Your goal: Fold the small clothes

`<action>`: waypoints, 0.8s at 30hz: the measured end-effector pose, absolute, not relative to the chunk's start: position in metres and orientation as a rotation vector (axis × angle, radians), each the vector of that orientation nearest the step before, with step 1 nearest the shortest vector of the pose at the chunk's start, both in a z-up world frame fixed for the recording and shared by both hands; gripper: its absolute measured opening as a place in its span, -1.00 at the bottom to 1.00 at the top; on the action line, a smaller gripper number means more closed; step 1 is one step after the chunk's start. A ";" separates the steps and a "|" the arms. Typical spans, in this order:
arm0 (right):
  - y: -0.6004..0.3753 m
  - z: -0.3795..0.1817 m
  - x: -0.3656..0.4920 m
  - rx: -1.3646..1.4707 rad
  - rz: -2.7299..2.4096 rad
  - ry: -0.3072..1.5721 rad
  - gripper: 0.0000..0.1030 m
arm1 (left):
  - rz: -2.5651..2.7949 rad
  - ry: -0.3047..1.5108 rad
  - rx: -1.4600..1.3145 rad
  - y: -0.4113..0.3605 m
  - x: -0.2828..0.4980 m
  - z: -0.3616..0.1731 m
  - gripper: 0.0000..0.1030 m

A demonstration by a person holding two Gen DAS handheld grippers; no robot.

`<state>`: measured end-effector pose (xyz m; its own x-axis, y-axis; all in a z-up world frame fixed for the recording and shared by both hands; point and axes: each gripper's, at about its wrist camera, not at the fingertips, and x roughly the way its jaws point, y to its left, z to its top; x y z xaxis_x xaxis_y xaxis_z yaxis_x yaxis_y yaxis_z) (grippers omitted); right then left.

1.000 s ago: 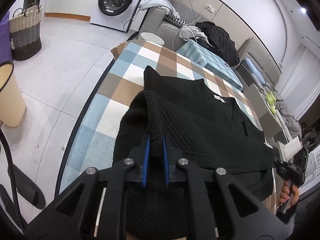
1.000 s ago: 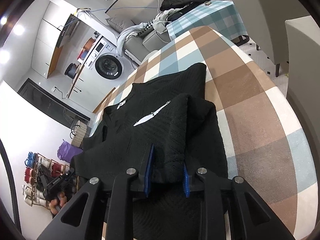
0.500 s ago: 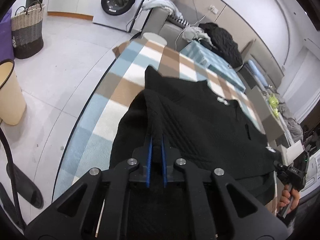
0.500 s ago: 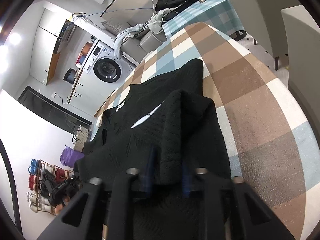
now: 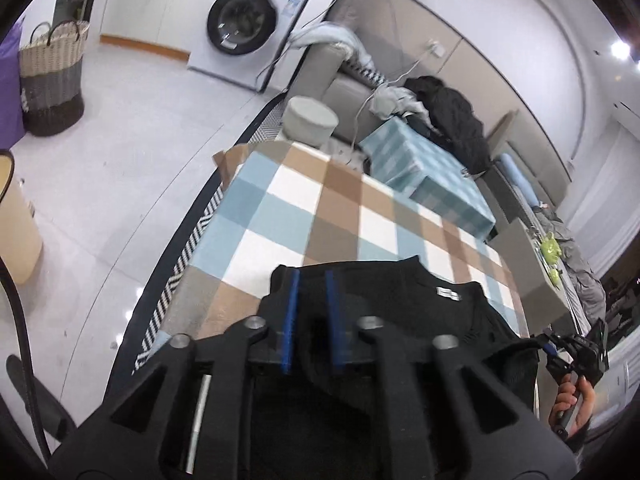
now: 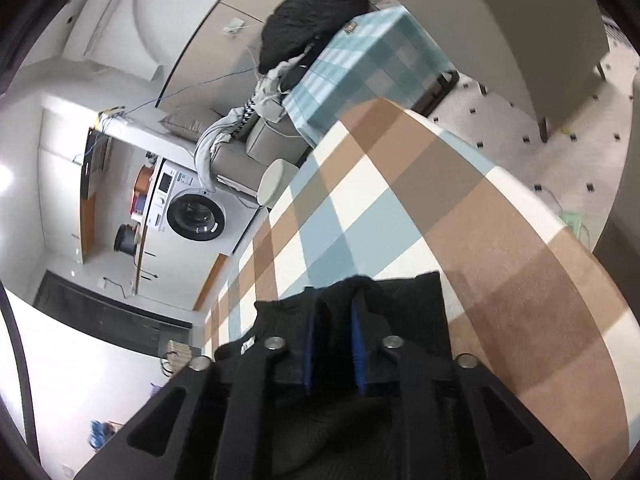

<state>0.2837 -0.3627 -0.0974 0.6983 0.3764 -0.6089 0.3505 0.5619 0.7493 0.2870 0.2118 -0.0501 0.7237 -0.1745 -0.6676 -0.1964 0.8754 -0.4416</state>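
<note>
A black knit top lies on the checked tablecloth, its white neck label facing up. My left gripper is shut on a fold of the black top at its left side. My right gripper is shut on a bunch of the same top at its right side, with cloth filling the gap between the blue pads. Both grips sit low over the cloth, near the garment's far edge. In the left wrist view the right gripper's handle and the hand on it show at the lower right.
A second table with a teal checked cloth and a dark pile of clothes stands beyond. A round white stool, a grey sofa, a washing machine and a woven basket stand further off.
Both grippers have moved forward with the cloth in them, carrying the near part of the top over toward its far edge. More bare tablecloth now shows ahead.
</note>
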 end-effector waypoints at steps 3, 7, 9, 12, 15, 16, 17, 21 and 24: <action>-0.374 -0.090 0.272 1.015 0.018 0.760 -0.04 | 0.036 0.745 -0.498 0.214 0.277 -0.048 -0.12; -0.381 -0.079 0.259 0.927 -0.014 0.762 -0.04 | 0.023 0.759 -0.428 0.201 0.268 -0.052 -0.01; -0.377 -0.078 0.259 0.880 -0.002 0.787 -0.03 | 0.003 0.775 -0.386 0.191 0.266 -0.056 0.02; -0.361 -0.082 0.265 0.787 0.006 0.839 0.04 | 0.005 0.797 -0.358 0.183 0.267 -0.063 0.07; -0.350 -0.094 0.276 0.759 0.007 0.890 0.05 | 0.001 0.827 -0.356 0.179 0.272 -0.071 0.07; -0.347 -0.097 0.280 0.742 0.008 0.905 0.05 | 0.007 0.829 -0.348 0.177 0.274 -0.072 0.07; -0.342 -0.099 0.286 0.709 0.003 0.924 0.05 | 0.016 0.832 -0.338 0.176 0.275 -0.074 0.07; -0.329 -0.103 0.304 0.585 -0.037 0.958 0.05 | 0.017 0.862 -0.348 0.175 0.281 -0.082 0.07; -0.323 -0.108 0.315 0.539 -0.052 0.975 0.05 | 0.017 0.878 -0.344 0.175 0.285 -0.088 0.07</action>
<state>0.3152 -0.3231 -0.1078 0.5710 0.1949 -0.7975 0.2784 0.8679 0.4114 0.2852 0.1749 -0.0879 0.6423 -0.1260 -0.7560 -0.1544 0.9449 -0.2887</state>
